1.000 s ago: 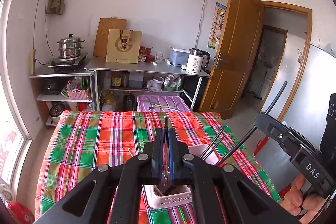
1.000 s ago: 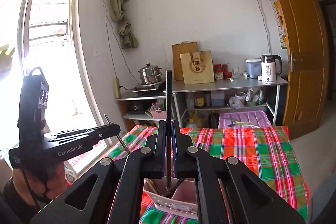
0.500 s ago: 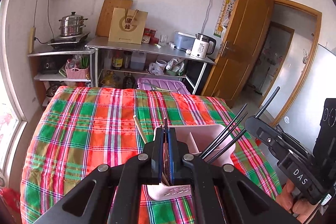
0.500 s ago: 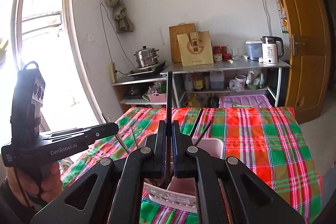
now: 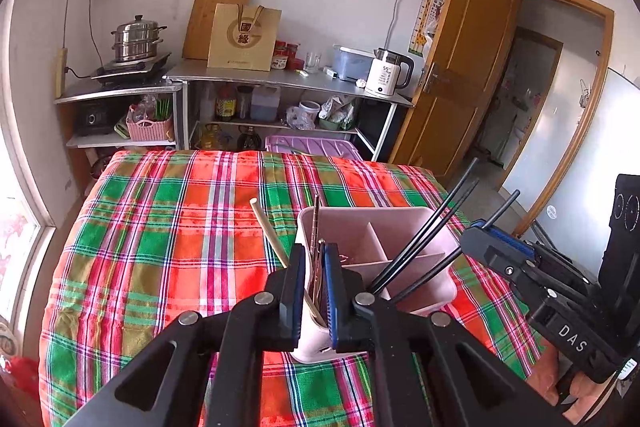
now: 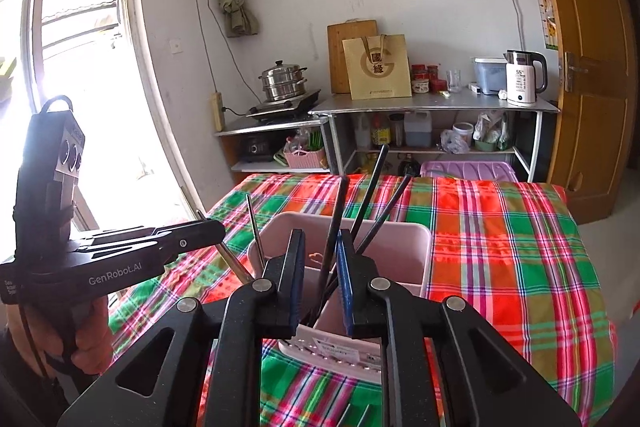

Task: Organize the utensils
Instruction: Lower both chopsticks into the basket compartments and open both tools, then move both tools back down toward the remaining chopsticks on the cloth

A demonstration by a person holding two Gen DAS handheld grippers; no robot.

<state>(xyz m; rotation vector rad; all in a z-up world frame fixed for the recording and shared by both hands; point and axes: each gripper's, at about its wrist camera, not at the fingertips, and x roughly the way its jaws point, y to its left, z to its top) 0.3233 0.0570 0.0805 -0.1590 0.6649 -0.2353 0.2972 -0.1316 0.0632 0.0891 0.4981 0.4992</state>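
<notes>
Pink utensil holder (image 5: 404, 227); black chopsticks (image 6: 370, 201); red-green plaid tablecloth (image 5: 168, 235); lilac bin (image 6: 468, 171); white kettle (image 5: 386, 77).

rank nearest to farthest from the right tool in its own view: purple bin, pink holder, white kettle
1. pink holder, directly under the right tool
2. purple bin, past the table's far edge
3. white kettle, on the steel shelf, right side

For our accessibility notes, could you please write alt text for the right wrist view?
The right gripper, jaws slightly apart, hangs over a pink utensil holder on a plaid tablecloth, with black chopsticks leaning in it. The left gripper reaches in beside it.
</notes>
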